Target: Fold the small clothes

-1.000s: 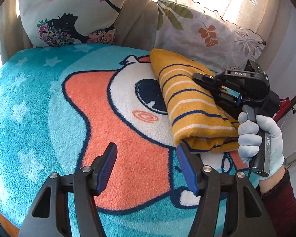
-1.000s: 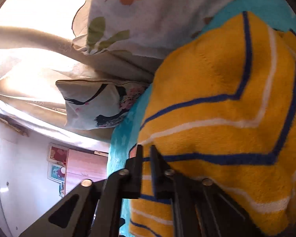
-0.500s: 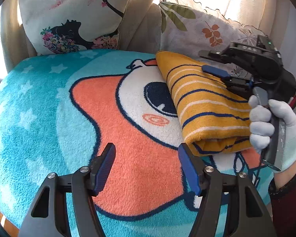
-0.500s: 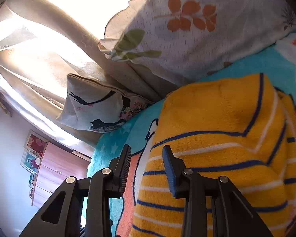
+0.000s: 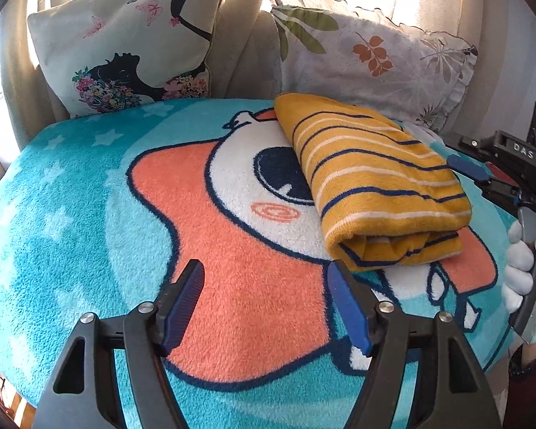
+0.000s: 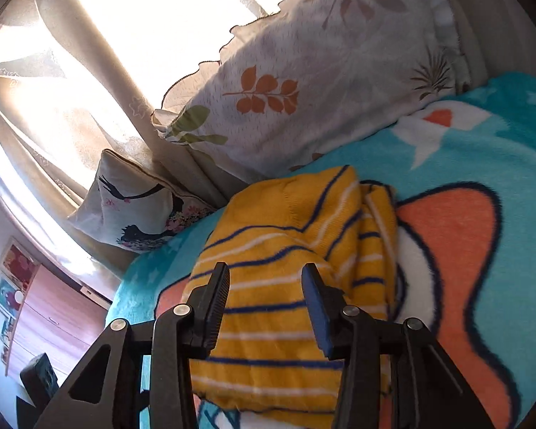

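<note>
Right gripper (image 6: 266, 307) just opened, off the folded striped top (image 5: 375, 175) at frame right — left gripper (image 5: 268, 304) open, empty; fold looks done.

In the left wrist view the sweater (image 5: 375, 186) covers part of the blanket's (image 5: 89, 214) cartoon eye; the right gripper (image 5: 482, 175) is cut by the picture's right edge, only one blue pad showing, and the gloved hand (image 5: 518, 268) holding it is cropped too; the left gripper's (image 5: 264, 304) arms run off the bottom edge. In the right wrist view the right gripper's (image 6: 264, 304) fingers hide the sweater's (image 6: 286, 250) near part; the wall pictures (image 6: 16, 271) far left of them are too small to read.
</note>
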A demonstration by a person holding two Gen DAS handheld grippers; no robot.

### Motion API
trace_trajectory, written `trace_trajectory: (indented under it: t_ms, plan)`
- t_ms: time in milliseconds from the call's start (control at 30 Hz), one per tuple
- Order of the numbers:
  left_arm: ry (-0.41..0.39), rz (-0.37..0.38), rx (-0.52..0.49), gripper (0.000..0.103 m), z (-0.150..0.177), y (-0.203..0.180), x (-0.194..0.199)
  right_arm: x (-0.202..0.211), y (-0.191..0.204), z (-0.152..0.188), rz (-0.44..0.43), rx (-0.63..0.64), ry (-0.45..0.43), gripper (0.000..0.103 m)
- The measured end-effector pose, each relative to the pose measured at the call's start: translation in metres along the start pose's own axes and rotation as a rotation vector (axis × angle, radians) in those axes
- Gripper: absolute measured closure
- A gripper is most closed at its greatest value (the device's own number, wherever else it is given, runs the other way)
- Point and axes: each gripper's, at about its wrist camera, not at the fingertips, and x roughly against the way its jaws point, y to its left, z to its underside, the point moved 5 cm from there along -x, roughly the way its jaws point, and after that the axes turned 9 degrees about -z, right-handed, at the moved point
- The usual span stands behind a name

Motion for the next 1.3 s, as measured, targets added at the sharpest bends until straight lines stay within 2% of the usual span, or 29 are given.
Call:
trace_trajectory:
  t_ms: [100,200,300,433,633,1067,1167,1300]
  plan:
    - [-0.005,-0.004,-0.024,0.032,0.004,-0.008,0.004,0.029,-0.002,0.011,0.091,0.081,0.003,0.057]
    - [-0.013,-0.013,-0.038,0.032,0.006,-0.013,0.01,0.042,0.005,0.02,0.24,0.268,0.041,0.057]
    - [-0.018,-0.02,-0.04,0.03,0.007,-0.015,0.016,0.051,0.005,0.025,0.336,0.402,0.103,0.057]
    - [-0.026,-0.022,-0.043,0.029,0.009,-0.022,0.023,0.069,-0.008,0.019,0.404,0.422,0.126,0.056]
    - [-0.036,-0.026,-0.075,0.029,0.011,-0.036,0.03,0.086,-0.019,0.027,0.351,0.344,0.107,0.05]
    - [0.008,-0.03,-0.083,0.029,0.013,-0.045,0.014,0.05,-0.016,0.041,0.252,0.299,0.152,0.043]
    - [0.039,0.033,-0.049,0.029,0.009,-0.039,0.005,0.045,-0.02,0.037,0.214,0.249,0.147,0.042]
    - [0.076,0.145,0.065,0.029,-0.014,-0.02,-0.013,0.04,-0.03,0.022,0.144,0.138,0.127,0.038]
